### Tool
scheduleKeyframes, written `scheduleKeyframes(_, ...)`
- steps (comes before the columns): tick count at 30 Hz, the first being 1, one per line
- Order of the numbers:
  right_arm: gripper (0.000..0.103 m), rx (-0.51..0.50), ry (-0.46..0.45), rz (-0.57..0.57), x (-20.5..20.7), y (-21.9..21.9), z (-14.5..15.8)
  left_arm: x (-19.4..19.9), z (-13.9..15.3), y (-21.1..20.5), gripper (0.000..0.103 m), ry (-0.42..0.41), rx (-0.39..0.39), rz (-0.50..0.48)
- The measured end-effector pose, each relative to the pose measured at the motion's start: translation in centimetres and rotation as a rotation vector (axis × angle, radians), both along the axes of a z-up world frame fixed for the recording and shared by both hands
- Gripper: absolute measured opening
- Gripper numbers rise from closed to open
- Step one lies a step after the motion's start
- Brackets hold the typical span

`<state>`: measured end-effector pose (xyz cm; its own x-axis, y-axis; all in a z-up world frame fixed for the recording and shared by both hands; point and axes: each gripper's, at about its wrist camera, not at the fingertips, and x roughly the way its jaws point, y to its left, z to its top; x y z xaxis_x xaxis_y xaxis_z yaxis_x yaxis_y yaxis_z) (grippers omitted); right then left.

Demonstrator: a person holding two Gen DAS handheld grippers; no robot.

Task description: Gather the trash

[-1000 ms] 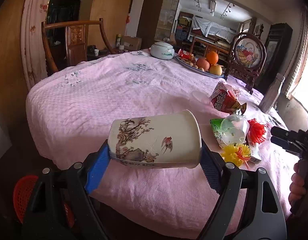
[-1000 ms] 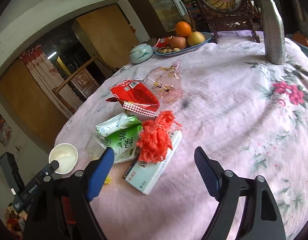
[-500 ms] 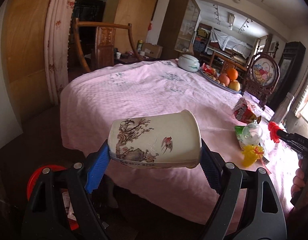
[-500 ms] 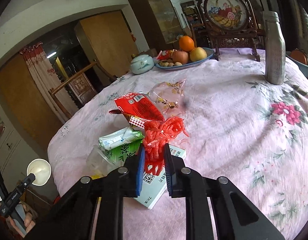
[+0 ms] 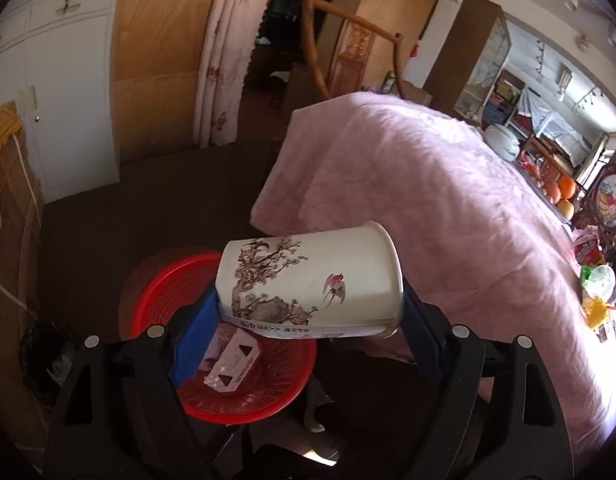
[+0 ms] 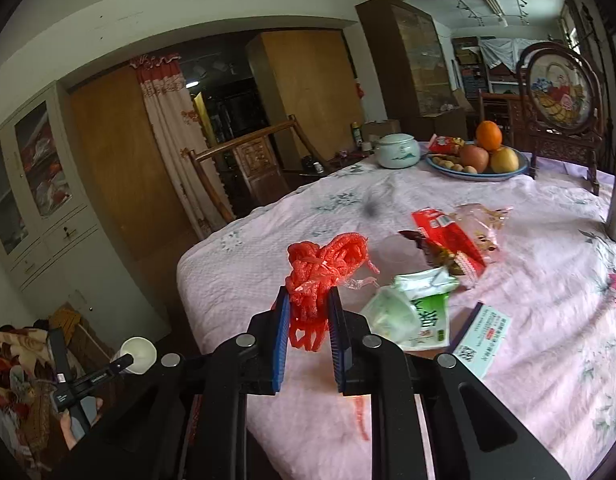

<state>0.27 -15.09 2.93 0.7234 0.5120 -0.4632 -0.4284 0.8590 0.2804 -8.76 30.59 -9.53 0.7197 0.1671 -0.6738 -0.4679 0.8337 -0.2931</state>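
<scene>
- The paper cup [image 5: 310, 280] is held lying on its side between the pads of the left gripper [image 5: 308, 316], base against one pad and rim against the other, above the red basket [image 5: 164, 292] on the floor beside the table's near edge.
- The release is judged best made with the cup centred over the basket mouth; the jaws need only a slight further spread.
- The red mesh netting [image 6: 322, 276] is pinched between the nearly closed fingers of the right gripper [image 6: 308, 320] and is lifted clear of the pink tablecloth [image 6: 528, 320].
- Trailing strands are noted; a snag on the remaining wrappers is judged possible during transfer.
- The basket is seen to hold a pale carton [image 5: 232, 364]; further contents cannot be told.
- The fruit plate [image 6: 478, 174] near the far edge carries an orange, apples and nuts.
- The lidded pot [image 6: 398, 150] beside it is closed; contents unseen.
</scene>
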Motion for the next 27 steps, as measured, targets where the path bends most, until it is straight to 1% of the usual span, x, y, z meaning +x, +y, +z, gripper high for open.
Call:
scheduleKeyframes(3, 0.019, -0.020, 0.007, 0.077, -0.7, 3.5, 0.1, -0.6, -3.0, 2.0, 0.089, 0.076, -0.026, 0.078)
scheduleKeyframes(4, 0.019, -0.028, 0.011, 0.103, -0.9, 4.7, 0.0, -0.9, -3.8, 2.6, 0.090, 0.089, -0.043, 0.100)
scheduleKeyframes(7, 0.019, -0.056, 0.029, 0.183, -1.7, 8.5, -0.5, -2.2, -5.1, 3.9, 0.090, 0.078, -0.097, 0.137)
scheduleKeyframes(9, 0.019, -0.072, 0.047, 0.237, -2.3, 11.0, -0.9, -3.0, -5.4, 4.5, 0.092, 0.074, -0.093, 0.177)
scheduleKeyframes(12, 0.019, -0.090, 0.085, 0.323, -2.8, 14.9, -1.8, -4.1, -5.3, 5.3, 0.092, 0.104, -0.051, 0.264)
scheduleKeyframes(14, 0.019, -0.099, 0.110, 0.375, -3.4, 17.4, -2.6, -4.9, -4.9, 6.0, 0.093, 0.106, -0.033, 0.324)
scheduleKeyframes(17, 0.019, -0.115, 0.153, 0.445, -3.6, 21.1, -3.8, -6.1, -4.7, 6.9, 0.095, 0.098, -0.034, 0.386)
scheduleKeyframes(23, 0.019, -0.171, 0.221, 0.561, -3.9, 28.1, -6.5, -7.0, -5.5, 8.9, 0.095, 0.113, -0.088, 0.427)
scheduleKeyframes(26, 0.020, -0.187, 0.257, 0.608, -4.2, 31.3, -7.9, -7.1, -5.8, 9.3, 0.095, 0.129, -0.089, 0.445)
scheduleKeyframes(27, 0.022, -0.192, 0.268, 0.622, -4.2, 32.3, -8.3, -7.1, -6.0, 9.5, 0.095, 0.133, -0.089, 0.451)
